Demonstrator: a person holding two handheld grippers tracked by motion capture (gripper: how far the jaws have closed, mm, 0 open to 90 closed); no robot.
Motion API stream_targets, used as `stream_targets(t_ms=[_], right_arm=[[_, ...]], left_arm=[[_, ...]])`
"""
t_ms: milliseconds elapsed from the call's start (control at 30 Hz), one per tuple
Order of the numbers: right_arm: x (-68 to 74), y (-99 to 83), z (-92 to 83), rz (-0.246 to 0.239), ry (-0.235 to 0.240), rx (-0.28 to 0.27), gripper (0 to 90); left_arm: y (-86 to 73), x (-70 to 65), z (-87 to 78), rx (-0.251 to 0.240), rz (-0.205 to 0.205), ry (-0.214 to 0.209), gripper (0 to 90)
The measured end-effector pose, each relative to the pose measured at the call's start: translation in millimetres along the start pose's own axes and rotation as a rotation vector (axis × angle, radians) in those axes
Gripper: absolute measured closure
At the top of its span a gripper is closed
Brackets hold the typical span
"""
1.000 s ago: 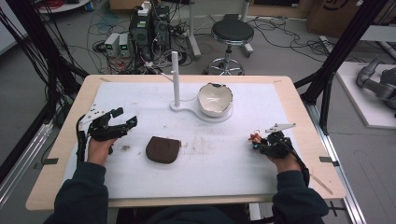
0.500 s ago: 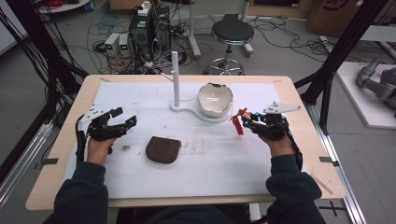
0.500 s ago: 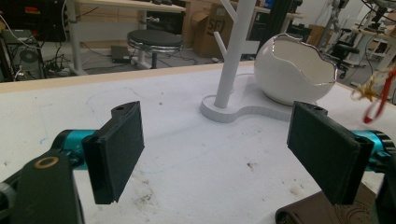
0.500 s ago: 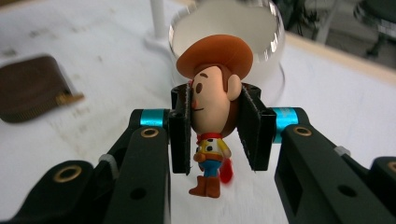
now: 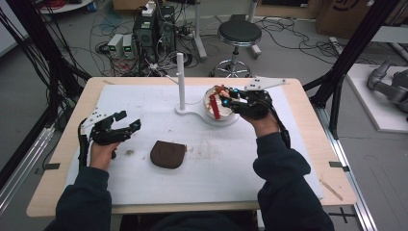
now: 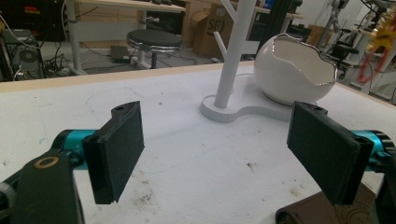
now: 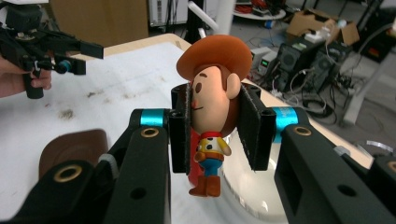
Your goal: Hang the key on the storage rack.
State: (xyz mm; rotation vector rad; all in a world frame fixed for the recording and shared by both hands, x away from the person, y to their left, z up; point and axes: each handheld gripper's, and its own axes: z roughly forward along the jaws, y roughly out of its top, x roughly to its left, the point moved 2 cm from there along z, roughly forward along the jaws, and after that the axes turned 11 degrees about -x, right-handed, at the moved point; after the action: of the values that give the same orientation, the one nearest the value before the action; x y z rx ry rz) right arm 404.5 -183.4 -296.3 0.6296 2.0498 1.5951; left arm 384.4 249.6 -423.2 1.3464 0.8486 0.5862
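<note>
Seen from the high view, the right gripper [image 5: 222,101] is held over the white egg-shaped bowl with a broken-looking rim [image 5: 232,114], and the small cowboy toy with a brown hat and red body [image 5: 217,102] is clamped in it above the bowl. If it is let go off-centre, the rim could be hit and the toy could bounce out.

In the left gripper view, the left gripper [image 6: 219,154] is seen wide apart, with nothing in it, low over the white mat [image 6: 196,154].

In the right gripper view, only the toy's head is squeezed, so the toy could twist or slip.
</note>
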Motion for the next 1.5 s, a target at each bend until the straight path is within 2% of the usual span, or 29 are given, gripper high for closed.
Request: stream_targets(t_ms=[133, 267, 367, 467, 667, 800, 1033, 1167, 1267, 1367, 1433, 1467, 1500], right_arm=[[3.5, 13.7, 22.2, -0.031, 0.019, 0.003, 68.2], [5.6, 26.9, 42.7, -0.039, 0.033, -0.009, 68.2], [6.3, 33.6, 53.2, -0.028, 0.045, -0.028, 68.2], [7.7, 40.7, 66.5, -0.032, 0.051, -0.025, 68.3], [9.5, 48.5, 88.0, -0.032, 0.048, -0.02, 68.2], [7.8, 53.3, 104.5, -0.031, 0.023, -0.009, 68.3], [6.9, 58.6, 114.6, -0.027, 0.012, -0.015, 68.3], [6.9, 63.7, 119.3, -0.034, -0.014, -0.018, 68.3], [8.0, 66.0, 123.5, -0.033, -0.001, -0.016, 68.3], [14.8, 67.8, 124.7, -0.061, 0.02, -0.006, 68.3], [17.7, 67.5, 127.9, -0.076, 0.046, 0.031, 68.3], [18.0, 67.7, 128.5, -0.077, 0.057, 0.024, 68.3], [17.9, 68.7, 127.6, -0.057, 0.08, 0.005, 68.3]], left_arm=[[0.0, 0.6, -0.1, -0.002, -0.001, 0.001, 18.7], [-0.2, 1.0, 0.1, -0.001, -0.001, 0.0, 18.8], [-0.3, 1.4, 0.3, -0.004, -0.003, -0.001, 18.8], [-0.2, 1.9, -0.1, -0.004, -0.006, 0.002, 18.8], [-0.3, 2.5, -0.2, -0.005, -0.01, 0.001, 18.8], [-0.1, 3.0, -0.5, -0.007, -0.01, 0.001, 18.8], [-0.1, 3.3, -0.7, -0.008, -0.015, 0.002, 18.8], [-0.2, 3.2, -0.6, -0.008, -0.016, 0.001, 18.8], [-0.2, 3.3, -0.6, -0.009, -0.017, 0.002, 18.8], [-0.2, 3.6, -0.6, -0.008, -0.016, 0.001, 18.8], [-0.4, 3.7, -0.4, -0.008, -0.015, 0.001, 18.8], [-0.4, 3.5, -0.3, -0.008, -0.016, 0.002, 18.8], [-0.2, 3.2, -0.5, -0.008, -0.016, 0.001, 18.8]])
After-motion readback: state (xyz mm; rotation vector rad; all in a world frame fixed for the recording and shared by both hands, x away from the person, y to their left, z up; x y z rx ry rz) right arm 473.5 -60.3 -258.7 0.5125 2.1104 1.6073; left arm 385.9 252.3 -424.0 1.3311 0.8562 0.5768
